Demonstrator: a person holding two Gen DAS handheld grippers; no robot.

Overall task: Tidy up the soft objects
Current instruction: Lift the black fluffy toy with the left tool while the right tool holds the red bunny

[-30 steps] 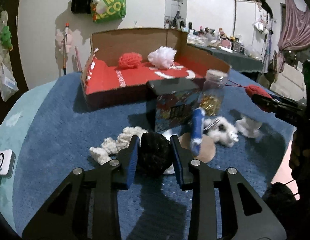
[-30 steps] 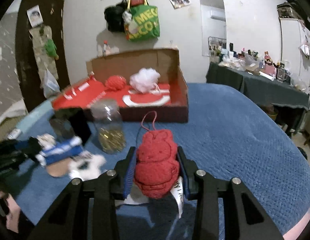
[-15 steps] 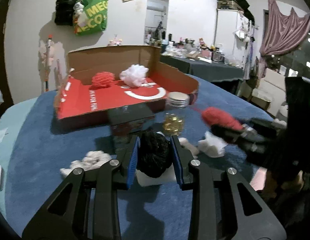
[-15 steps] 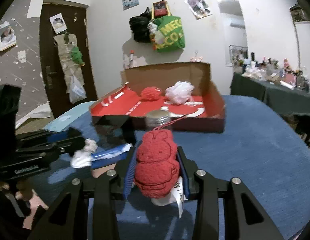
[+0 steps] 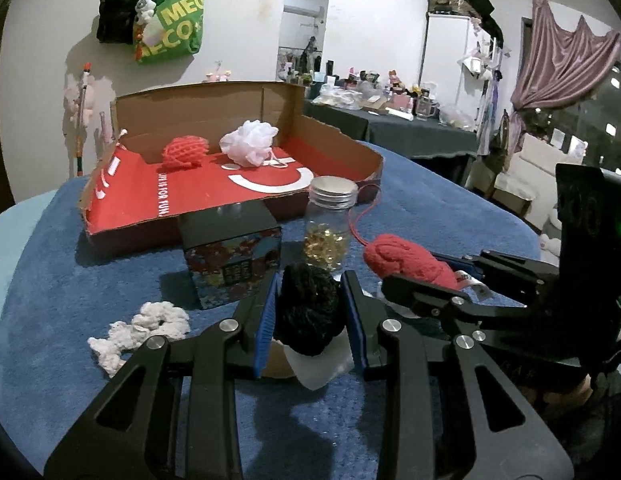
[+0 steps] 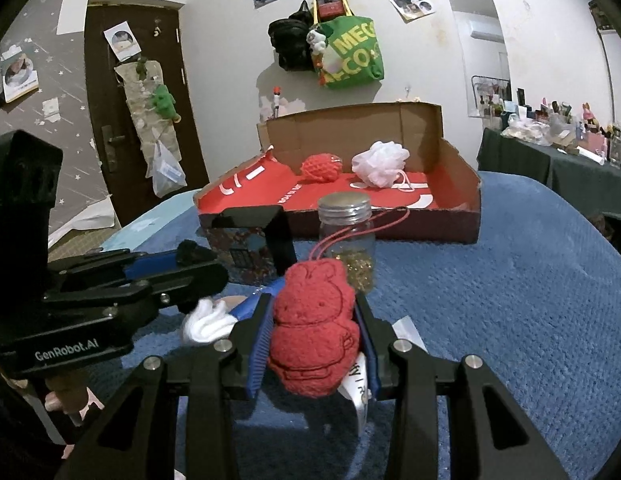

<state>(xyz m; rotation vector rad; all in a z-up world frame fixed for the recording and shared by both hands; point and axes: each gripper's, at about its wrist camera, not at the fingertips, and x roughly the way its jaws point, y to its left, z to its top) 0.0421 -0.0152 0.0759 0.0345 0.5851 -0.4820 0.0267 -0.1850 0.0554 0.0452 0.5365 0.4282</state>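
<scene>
My left gripper (image 5: pixel 310 316) is shut on a black fuzzy pom-pom (image 5: pixel 308 312), held above the blue blanket. My right gripper (image 6: pixel 312 336) is shut on a red knitted toy (image 6: pixel 314 336) with a red loop cord; the toy also shows in the left wrist view (image 5: pixel 406 260). The open cardboard box with red lining (image 5: pixel 190 200) stands beyond, holding a red mesh puff (image 5: pixel 184 152) and a white mesh puff (image 5: pixel 250 148). A white crocheted piece (image 5: pixel 142 330) lies on the blanket at the left.
A dark patterned box (image 5: pixel 232 254) and a glass jar with gold bits (image 5: pixel 328 228) stand between the grippers and the cardboard box. A white soft item and a blue tube (image 6: pixel 214 320) lie near the left gripper. The blue blanket (image 6: pixel 510 280) covers the surface.
Both grippers have risen and come closer side by side, each still holding its item. The view has swung toward the cardboard box.
</scene>
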